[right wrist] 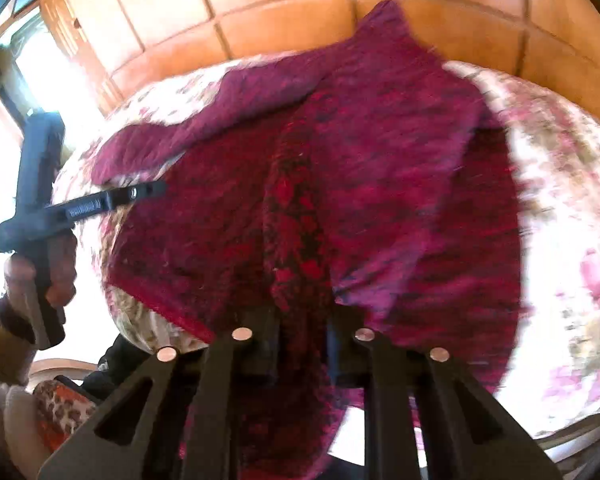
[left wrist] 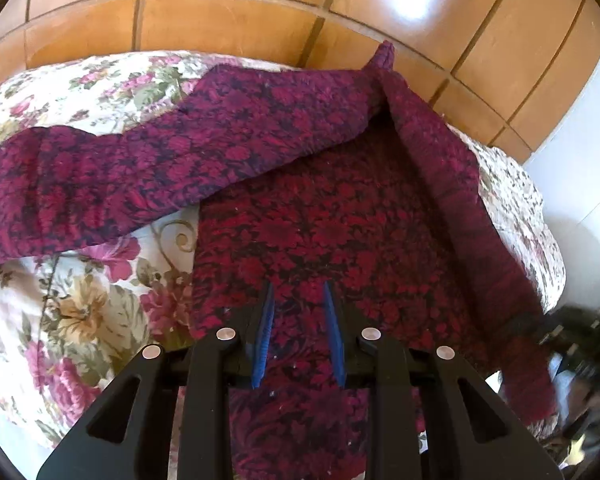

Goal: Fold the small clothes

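A dark red and magenta flowered garment (left wrist: 340,220) lies spread on a bed, one sleeve (left wrist: 120,168) stretched out to the left. My left gripper (left wrist: 299,312) has its blue pads (left wrist: 265,320) close together, with the garment's near edge filling the gap and hanging below them. In the right wrist view the same garment (right wrist: 400,160) is blurred. A ridge of its cloth runs up into my right gripper (right wrist: 302,320), which is shut on it, its fingertips buried in the fabric. The left gripper (right wrist: 156,189) reaches in at the garment's left edge, held by a hand (right wrist: 56,276).
The bed carries a white flowered cover (left wrist: 80,300) around the garment. Behind it rises a padded brown headboard (left wrist: 260,12). A bright window (right wrist: 52,72) shines at the far left. A red patterned cloth (right wrist: 60,412) lies low at the left, off the bed.
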A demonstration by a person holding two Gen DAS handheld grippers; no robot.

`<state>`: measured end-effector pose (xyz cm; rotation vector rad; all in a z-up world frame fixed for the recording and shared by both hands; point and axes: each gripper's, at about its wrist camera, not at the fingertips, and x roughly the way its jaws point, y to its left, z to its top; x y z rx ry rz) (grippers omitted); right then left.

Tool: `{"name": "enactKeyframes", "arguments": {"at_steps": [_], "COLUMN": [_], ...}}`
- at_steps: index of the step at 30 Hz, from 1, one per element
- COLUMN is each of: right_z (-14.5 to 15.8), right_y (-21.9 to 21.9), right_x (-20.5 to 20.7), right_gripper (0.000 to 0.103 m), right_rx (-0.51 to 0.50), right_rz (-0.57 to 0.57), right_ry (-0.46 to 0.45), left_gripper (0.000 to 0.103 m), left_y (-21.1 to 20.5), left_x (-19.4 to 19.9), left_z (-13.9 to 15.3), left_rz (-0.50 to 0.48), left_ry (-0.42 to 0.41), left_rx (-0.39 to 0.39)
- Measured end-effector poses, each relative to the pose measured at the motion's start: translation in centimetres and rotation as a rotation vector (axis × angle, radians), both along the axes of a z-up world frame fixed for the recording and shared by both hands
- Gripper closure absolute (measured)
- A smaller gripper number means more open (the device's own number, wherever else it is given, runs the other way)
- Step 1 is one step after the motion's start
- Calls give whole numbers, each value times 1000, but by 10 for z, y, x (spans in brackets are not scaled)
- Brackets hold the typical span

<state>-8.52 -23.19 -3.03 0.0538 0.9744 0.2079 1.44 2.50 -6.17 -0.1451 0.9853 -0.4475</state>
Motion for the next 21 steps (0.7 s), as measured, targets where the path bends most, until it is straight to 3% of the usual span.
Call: {"name": "enactKeyframes", "arguments": {"at_steps": [5,8,11,14,16,17,18,21], "right_z": [55,71,67,52,41,38,34,32], "right_y": [-66,-113,-171,-219,-258,-272,-287,-318], "right_x": [1,12,50,86,116,128,142,178], "right_gripper": [90,90,90,90,90,90,90,87], "right_rx": [-219,-354,-472,-524,-501,-506,-516,-509], "right_rz": [-205,-332,-473,-570,-650,-678,-710,-792], "right_ry": [-149,-209,-197,-154,-114,-103,-90,-72], "left_gripper": [80,80,80,80,65,48,41,33], "left_y": [0,4,7,15,23,30,37,52], "left_x": [5,11,18,25,28,30,30,34], "left_z": [-1,1,2,1,0,1,3,2], "left_rz": [1,18,39,78,109,140,171,220], "left_ry": [-3,-5,-4,5,11,1,-18,-17], "left_rx": [15,15,34,61,72,73,79,106]}}
